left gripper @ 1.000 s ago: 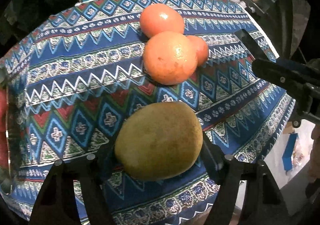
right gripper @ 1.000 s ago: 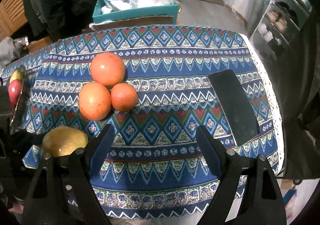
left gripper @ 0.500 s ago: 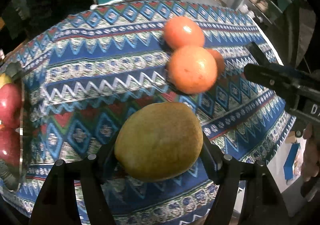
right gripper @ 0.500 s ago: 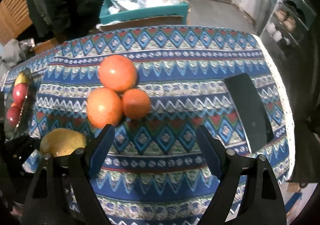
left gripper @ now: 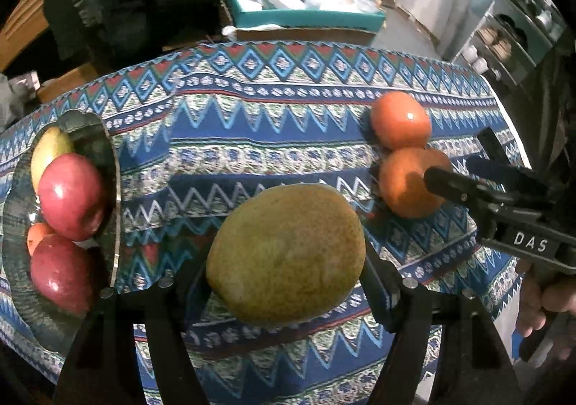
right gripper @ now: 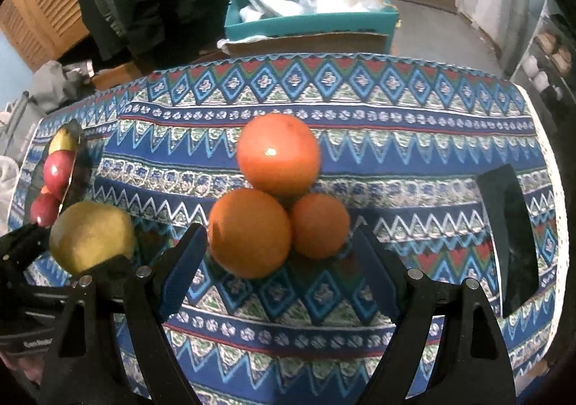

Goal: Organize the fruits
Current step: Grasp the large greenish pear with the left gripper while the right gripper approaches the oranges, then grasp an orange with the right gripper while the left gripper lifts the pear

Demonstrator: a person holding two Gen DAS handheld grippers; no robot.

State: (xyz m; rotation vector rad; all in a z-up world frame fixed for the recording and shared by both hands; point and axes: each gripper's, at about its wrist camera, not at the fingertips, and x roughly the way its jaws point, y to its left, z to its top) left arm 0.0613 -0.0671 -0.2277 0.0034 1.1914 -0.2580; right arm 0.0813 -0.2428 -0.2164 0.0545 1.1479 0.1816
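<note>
Left gripper [left gripper: 286, 282] was clenched on the yellow-green mango [left gripper: 286, 253], fingers [left gripper: 378, 291] pressing its two flanks, fruit carried clear above the desk [left gripper: 252, 153]. From that wrist view the fruit bowl [left gripper: 113, 225] sat at 9 o'clock with red apples [left gripper: 70, 196] already in it, so my read was the mango was headed there.

Mango looked heavy for its size, skin smooth and a bit slippery, flesh likely to bruise. Grip across the widest middle was the right spot; squeezing harder would mark it.

Right gripper [right gripper: 279, 261] hung with fingers released, nothing between them. Three oranges [right gripper: 250, 232] lay touching in a cluster at 12 o'clock of it. Firm, round, prone to roll. Judged best to take the near big one across its equator, since pulling it could nudge the other two.
</note>
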